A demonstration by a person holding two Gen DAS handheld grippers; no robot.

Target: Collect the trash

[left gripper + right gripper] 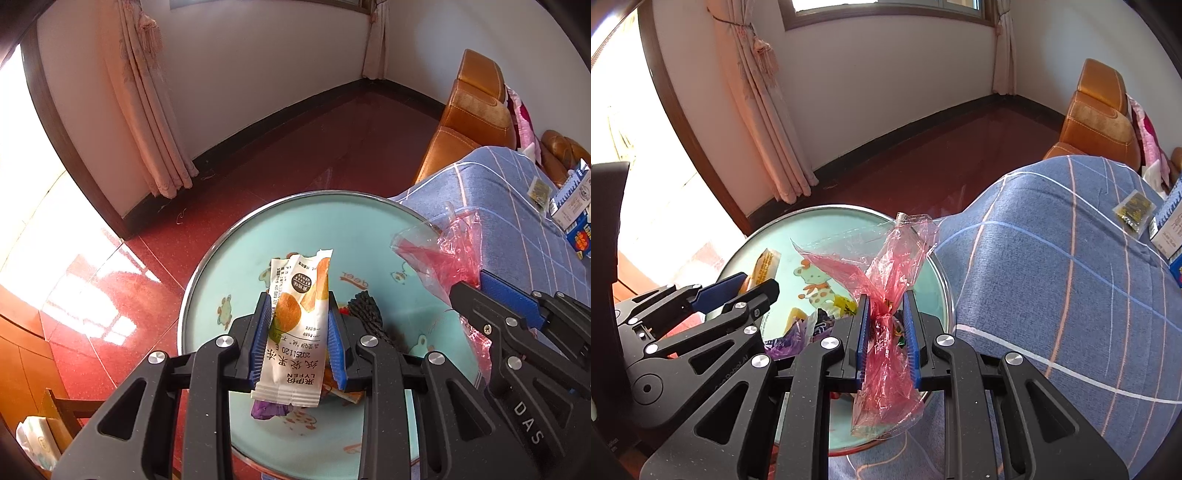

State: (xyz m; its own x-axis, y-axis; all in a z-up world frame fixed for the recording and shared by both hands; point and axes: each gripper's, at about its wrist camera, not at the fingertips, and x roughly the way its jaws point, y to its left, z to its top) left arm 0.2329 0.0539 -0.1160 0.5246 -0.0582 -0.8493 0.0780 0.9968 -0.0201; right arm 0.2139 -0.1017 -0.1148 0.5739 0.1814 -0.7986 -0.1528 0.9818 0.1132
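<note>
Crinkly red cellophane (886, 332) is slippery and only bunched where the right tool (886, 314) pinches it, so it could slide free and drift past the round tray's (207, 266) rim onto the blue plaid cloth (1071, 277) beside the tray. Over the tray, among wrappers already lying there, the left tool (297, 325) is clamped narrowly on a white jelly sachet (295, 332), which might likewise slip or cling when let go.

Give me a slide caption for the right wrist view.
Right gripper pinches a red plastic wrapper above the round tray.
</note>
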